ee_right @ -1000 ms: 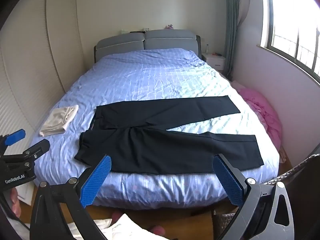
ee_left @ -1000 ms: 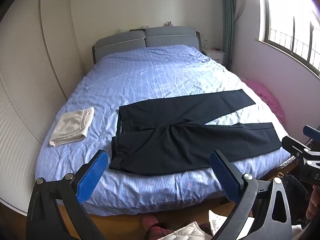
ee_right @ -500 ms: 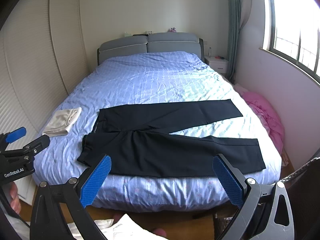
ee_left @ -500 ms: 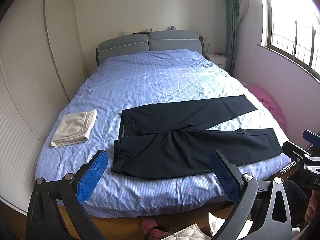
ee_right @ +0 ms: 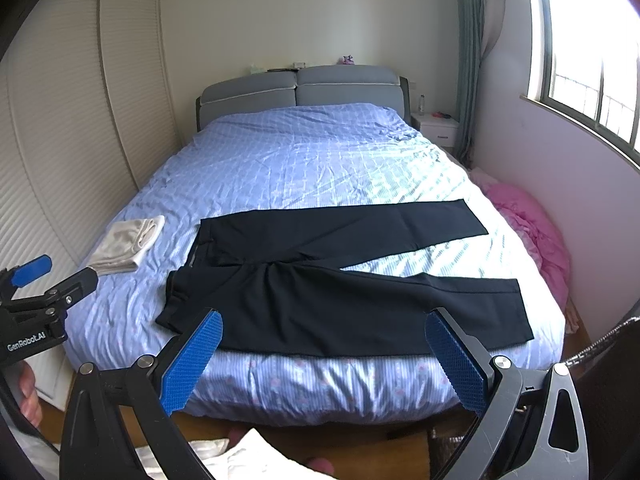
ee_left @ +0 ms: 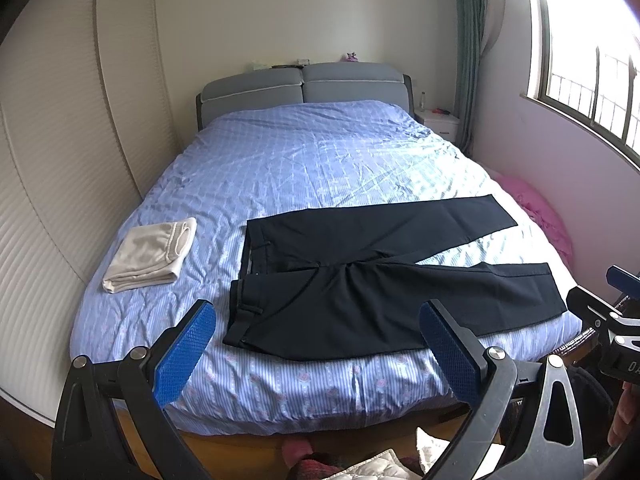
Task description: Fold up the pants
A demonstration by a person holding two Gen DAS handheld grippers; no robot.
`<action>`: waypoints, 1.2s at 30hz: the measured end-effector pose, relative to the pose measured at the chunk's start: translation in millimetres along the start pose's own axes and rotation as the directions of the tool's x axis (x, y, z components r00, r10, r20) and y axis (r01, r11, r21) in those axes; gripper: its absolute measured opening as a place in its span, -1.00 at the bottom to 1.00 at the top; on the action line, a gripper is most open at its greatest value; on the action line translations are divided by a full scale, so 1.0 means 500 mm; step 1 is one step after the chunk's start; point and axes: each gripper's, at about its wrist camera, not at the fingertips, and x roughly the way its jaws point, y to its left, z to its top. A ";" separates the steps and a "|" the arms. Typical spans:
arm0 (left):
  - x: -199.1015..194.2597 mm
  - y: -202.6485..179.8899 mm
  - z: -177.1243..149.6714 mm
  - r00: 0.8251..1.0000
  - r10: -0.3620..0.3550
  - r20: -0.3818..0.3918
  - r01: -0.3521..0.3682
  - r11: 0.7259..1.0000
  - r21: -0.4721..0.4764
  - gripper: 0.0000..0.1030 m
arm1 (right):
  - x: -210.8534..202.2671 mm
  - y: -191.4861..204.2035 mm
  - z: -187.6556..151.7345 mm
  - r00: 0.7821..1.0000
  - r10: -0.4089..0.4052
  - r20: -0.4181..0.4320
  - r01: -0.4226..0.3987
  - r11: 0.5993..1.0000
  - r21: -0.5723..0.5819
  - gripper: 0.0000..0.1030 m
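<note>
At the far left of the right wrist view, part of a hand (ee_right: 25, 394) is seen at the frame edge, cut off, below the left gripper (ee_right: 60, 276), of which only the tips and a body marked "GenRobot.AI" are shown. In the left wrist view the same left gripper (ee_left: 318, 346) is seen from behind; its blue-padded fingers (ee_left: 184, 354) are spread wide, with nothing between them, and it is held in the air before the foot of the bed (ee_left: 304, 168). The floor below is largely hidden by the gripper frames; some pale fabric and a reddish item there cannot be made out.

A folded cream garment (ee_left: 150, 256) lies on the left part of the blue striped bedcover, well apart from the black pants (ee_left: 372, 276). The pants are laid flat across the near end of the bed, waistband to the left and legs to the right, the two legs spread in a narrow V with the bedcover showing between them. They are touched by neither gripper.

The right gripper (ee_right: 324, 354) is likewise held clear of the bed, its pads (ee_right: 456, 364) set wide apart and empty. In the left wrist view only its tips are caught at the right edge.

A grey padded headboard (ee_left: 302, 86) stands at the far wall, a slatted wardrobe (ee_left: 48, 184) along the left. Small items on the headboard are too small to identify. A white nightstand (ee_left: 438, 124), a green curtain (ee_left: 466, 52), a barred window (ee_left: 592, 76) and a pink heap of cloth (ee_right: 528, 228) beside the bed are found to the right.
</note>
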 end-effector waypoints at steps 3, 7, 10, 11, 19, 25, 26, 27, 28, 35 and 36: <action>0.000 0.000 0.003 1.000 0.001 0.000 -0.001 1.000 0.000 1.00 | 0.001 -0.002 0.001 1.000 0.001 0.000 -0.001 1.000 0.000 1.00; 0.000 0.000 0.005 1.000 0.004 0.001 -0.004 1.000 0.000 1.00 | 0.003 -0.003 -0.002 1.000 0.003 0.000 -0.003 1.000 0.000 1.00; 0.001 0.000 0.007 1.000 0.005 0.000 -0.005 1.000 -0.002 1.00 | 0.004 -0.003 -0.001 1.000 0.007 -0.001 -0.007 1.000 -0.001 1.00; 0.000 0.001 0.006 1.000 0.004 0.000 -0.004 1.000 -0.002 1.00 | 0.004 -0.004 -0.001 1.000 0.007 0.000 -0.007 1.000 -0.002 1.00; 0.000 0.005 0.008 1.000 0.005 0.002 -0.005 1.000 -0.004 1.00 | 0.005 -0.002 -0.001 1.000 0.008 -0.001 -0.008 1.000 -0.002 1.00; 0.000 0.007 0.006 1.000 0.004 0.003 -0.004 1.000 -0.003 1.00 | 0.007 -0.003 -0.002 1.000 0.011 -0.003 -0.011 1.000 -0.002 1.00; 0.000 0.007 0.006 1.000 0.004 0.002 -0.004 1.000 -0.003 1.00 | 0.008 -0.003 -0.002 1.000 0.012 -0.004 -0.012 1.000 -0.002 1.00; 0.000 0.007 0.006 1.000 0.004 0.002 -0.004 1.000 -0.003 1.00 | 0.007 -0.002 -0.003 1.000 0.011 -0.003 -0.011 1.000 -0.003 1.00; 0.001 0.008 0.007 1.000 0.005 0.002 -0.005 1.000 -0.004 1.00 | 0.007 -0.003 -0.003 1.000 0.012 -0.003 -0.012 1.000 -0.002 0.99; 0.001 0.007 0.004 1.000 0.004 0.003 -0.004 1.000 -0.004 1.00 | 0.008 -0.003 -0.004 1.000 0.013 -0.005 -0.013 1.000 -0.004 0.99; 0.000 0.007 0.002 1.000 0.003 0.003 -0.003 1.000 -0.003 1.00 | 0.007 -0.003 -0.004 1.000 0.014 -0.005 -0.014 1.000 -0.004 0.99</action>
